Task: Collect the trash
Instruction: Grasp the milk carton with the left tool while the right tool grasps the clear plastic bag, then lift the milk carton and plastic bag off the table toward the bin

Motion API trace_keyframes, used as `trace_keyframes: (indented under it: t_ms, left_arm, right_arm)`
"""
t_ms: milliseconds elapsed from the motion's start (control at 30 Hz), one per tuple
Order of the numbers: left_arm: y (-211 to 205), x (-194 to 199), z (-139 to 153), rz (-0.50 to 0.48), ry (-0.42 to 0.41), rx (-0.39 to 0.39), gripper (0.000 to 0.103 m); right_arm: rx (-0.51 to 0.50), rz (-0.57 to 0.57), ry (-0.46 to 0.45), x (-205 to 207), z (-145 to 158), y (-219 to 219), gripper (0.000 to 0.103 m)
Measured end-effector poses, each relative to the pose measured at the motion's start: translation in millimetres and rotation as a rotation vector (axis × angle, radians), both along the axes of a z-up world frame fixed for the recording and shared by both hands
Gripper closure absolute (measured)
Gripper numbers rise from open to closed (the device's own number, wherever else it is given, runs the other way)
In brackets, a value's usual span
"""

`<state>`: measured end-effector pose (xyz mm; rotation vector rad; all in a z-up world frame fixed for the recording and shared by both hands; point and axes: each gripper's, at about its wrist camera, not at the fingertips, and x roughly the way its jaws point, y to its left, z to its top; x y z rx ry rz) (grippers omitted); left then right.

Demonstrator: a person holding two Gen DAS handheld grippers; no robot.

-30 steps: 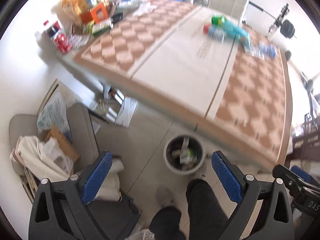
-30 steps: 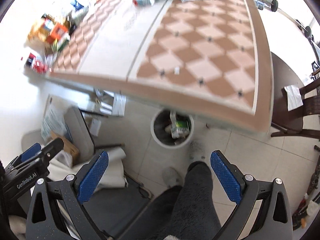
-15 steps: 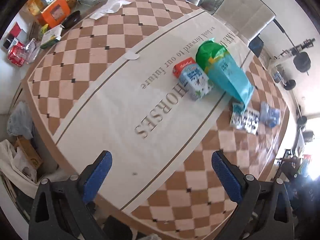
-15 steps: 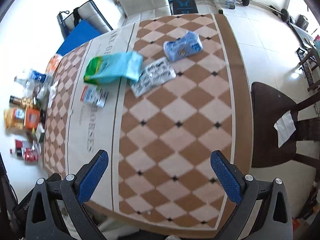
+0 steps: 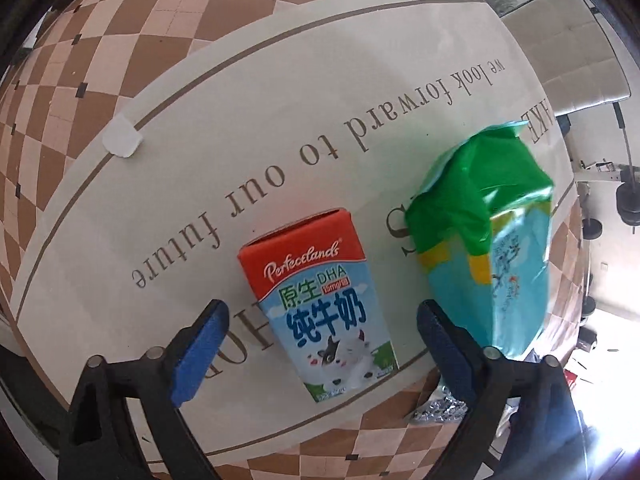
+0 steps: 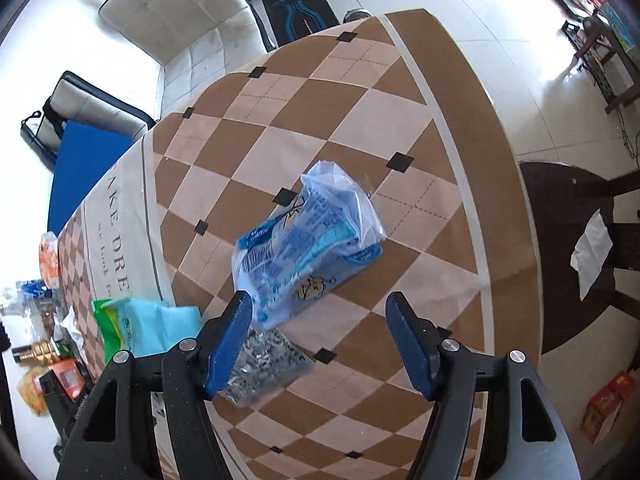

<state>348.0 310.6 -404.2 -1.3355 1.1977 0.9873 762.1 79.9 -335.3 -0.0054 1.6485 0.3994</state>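
While both tools point steeply down at the surface (image 5: pixel 280 112), each has its jaws closing with the pads clear of any object.

Nearest the left tool (image 5: pixel 322 350), a milk carton (image 5: pixel 320 304) lies flat on the pale lettered band of the surface, its red top away from the camera and its cow-printed end reaching in between the blue pads (image 5: pixel 200 356). Neither pad touches it; a gap shows on each side. Just beside the right-hand pad lies a green and turquoise packet (image 5: pixel 492 248), close to the carton but not touching it, partly overlapping the printed words. Below that packet, at the tool's arm, a crinkled silver wrapper (image 5: pixel 440 404) peeks out. Farther off, a small white scrap (image 5: pixel 121 141) sits on the brown stripe that edges the band, and beyond the surface's rim stands a pale padded chair (image 5: pixel 568 48).

At the right tool (image 6: pixel 320 344), the same silver wrapper (image 6: pixel 264 364) lies closest, partly hidden behind the left-hand pad (image 6: pixel 229 344). Just past the fingertips a clear blue-printed plastic bag (image 6: pixel 304 248) rests crumpled on the brown and cream checks; its near corner lies by the left-hand pad, though I cannot tell whether they touch, and the other pad stands well clear of it. The green and turquoise packet (image 6: pixel 140 328) lies off to the left. Beyond the far edge stand a cream quilted seat (image 6: pixel 180 16) and a blue mat (image 6: pixel 86 172); a dark chair (image 6: pixel 572 256) with white paper on it stands at the right.
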Motion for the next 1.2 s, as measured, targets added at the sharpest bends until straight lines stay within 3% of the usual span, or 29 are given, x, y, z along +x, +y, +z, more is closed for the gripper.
trace_keyframes:
  t_ms: [67,167,267,300,400,533,633,733,800,867,1067,1100,1133,1167,1200]
  left_arm:
    - [-2,3,-3,-0.053,0.027,-0.001,0.03]
    - [-13,5,0,-0.161,0.064,0.039,0.039]
    - [-35,4,1,-0.312,0.129,0.074,0.041]
    - [-44,1,2,-0.356,0.136,0.09,0.041]
    - [-67,-12,5,-0.448,0.173,0.105,0.041]
    - [-88,-35,6,-0.461,0.157,0.081,0.041]
    - [-93,-46,16,-0.438,0.124,0.091,0.041]
    - [-91,-45,36,-0.424,0.073,0.14,0.041]
    - [-87,-41,38,-0.427,0.063,0.138,0.04]
    - [-76,-32,33,-0.425,0.078,0.125,0.04]
    - [-56,-23,20,-0.365,0.122,0.136,0.042]
    - [-54,-23,23,-0.362,0.118,0.153,0.042]
    - [-54,-26,27,-0.371,0.122,0.171,0.059]
    - [-36,-23,29,-0.384,0.132,0.183,0.058]
    - [-38,-23,32,-0.4,0.136,0.196,0.058]
  right_arm:
    - [-0.001,-0.028,0.013,7,-11,7,0.027]
    - [-0.011,-0.053,0.023,10,-23,17,0.027]
    - [-0.038,-0.025,-0.009,9,-26,27,0.028]
    - [-0.064,0.009,-0.038,7,-25,32,0.042]
    - [-0.138,0.202,-0.11,-5,-23,46,0.064]
    - [-0.223,0.481,-0.164,-31,-23,43,0.082]
    - [-0.259,0.556,-0.14,-41,-24,25,0.083]
    - [-0.242,0.53,-0.08,-42,-26,14,0.076]
    - [-0.231,0.502,-0.056,-40,-29,13,0.039]
    - [-0.224,0.465,-0.052,-38,-31,8,0.033]
    - [-0.235,0.402,-0.119,-37,-34,1,0.035]
    - [-0.236,0.406,-0.138,-39,-33,2,0.039]
    - [-0.234,0.412,-0.151,-43,-31,2,0.042]
    - [-0.228,0.419,-0.167,-46,-30,2,0.052]
    - [-0.223,0.424,-0.177,-49,-28,3,0.068]
